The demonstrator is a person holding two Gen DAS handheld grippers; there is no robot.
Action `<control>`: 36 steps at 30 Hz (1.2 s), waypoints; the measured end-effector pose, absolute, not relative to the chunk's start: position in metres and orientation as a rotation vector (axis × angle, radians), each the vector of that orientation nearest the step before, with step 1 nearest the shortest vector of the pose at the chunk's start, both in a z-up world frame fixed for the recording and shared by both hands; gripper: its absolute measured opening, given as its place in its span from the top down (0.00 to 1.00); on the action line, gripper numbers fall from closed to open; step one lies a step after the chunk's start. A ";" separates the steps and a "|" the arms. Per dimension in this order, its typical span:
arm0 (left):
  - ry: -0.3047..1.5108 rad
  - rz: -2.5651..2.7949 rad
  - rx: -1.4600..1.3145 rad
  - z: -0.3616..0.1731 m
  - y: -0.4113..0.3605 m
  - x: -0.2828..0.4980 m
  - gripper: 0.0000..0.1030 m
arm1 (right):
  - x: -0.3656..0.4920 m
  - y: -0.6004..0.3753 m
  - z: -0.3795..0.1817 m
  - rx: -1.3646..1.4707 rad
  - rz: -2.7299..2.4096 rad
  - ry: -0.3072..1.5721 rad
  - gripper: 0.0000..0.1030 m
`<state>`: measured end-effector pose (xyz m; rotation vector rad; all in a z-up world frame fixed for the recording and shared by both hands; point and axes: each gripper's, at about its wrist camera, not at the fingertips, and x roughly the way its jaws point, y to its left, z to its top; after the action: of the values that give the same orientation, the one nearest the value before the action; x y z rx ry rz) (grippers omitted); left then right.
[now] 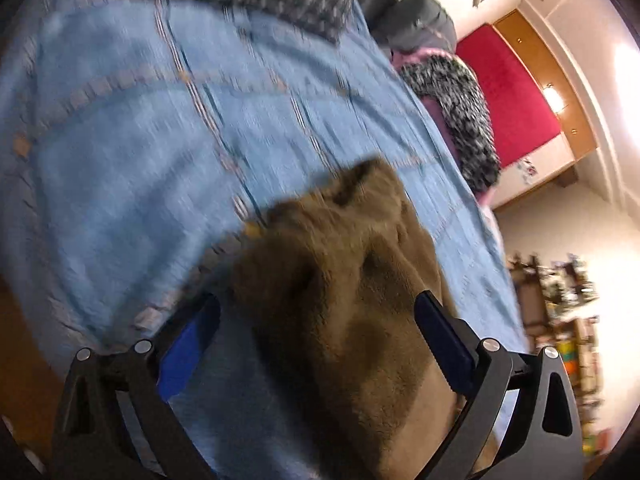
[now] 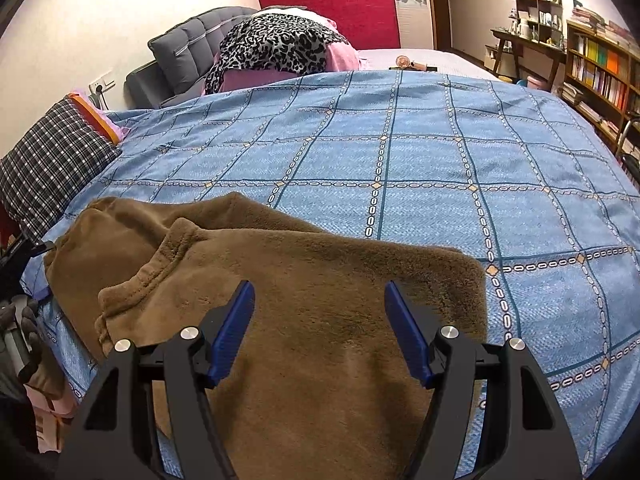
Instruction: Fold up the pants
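Brown fleece pants (image 2: 304, 288) lie folded over on the blue checked bedspread (image 2: 440, 160), at the near edge of the bed. My right gripper (image 2: 320, 312) hovers over the pants with its jaws wide apart and nothing between the blue pads. In the blurred left wrist view the pants (image 1: 340, 280) lie under and between the spread jaws of my left gripper (image 1: 318, 320), which is open and grips nothing.
A dark plaid pillow (image 2: 52, 164) lies at the bed's left side. A leopard-print blanket (image 2: 276, 44) and a grey cushioned headboard (image 2: 188, 52) are at the far end. Bookshelves (image 2: 600, 68) stand at the right. A small object (image 2: 412, 64) rests on the far bed.
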<state>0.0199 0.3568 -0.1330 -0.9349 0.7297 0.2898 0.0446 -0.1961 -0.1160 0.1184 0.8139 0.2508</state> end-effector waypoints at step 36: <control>0.542 -0.089 -0.436 0.004 0.191 0.076 0.67 | 0.030 -0.229 -0.112 0.304 0.254 0.786 0.33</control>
<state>0.0759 0.1915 0.0037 -0.4364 0.5419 -0.0888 0.0299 -0.2289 -0.1125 0.3038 0.7861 0.2541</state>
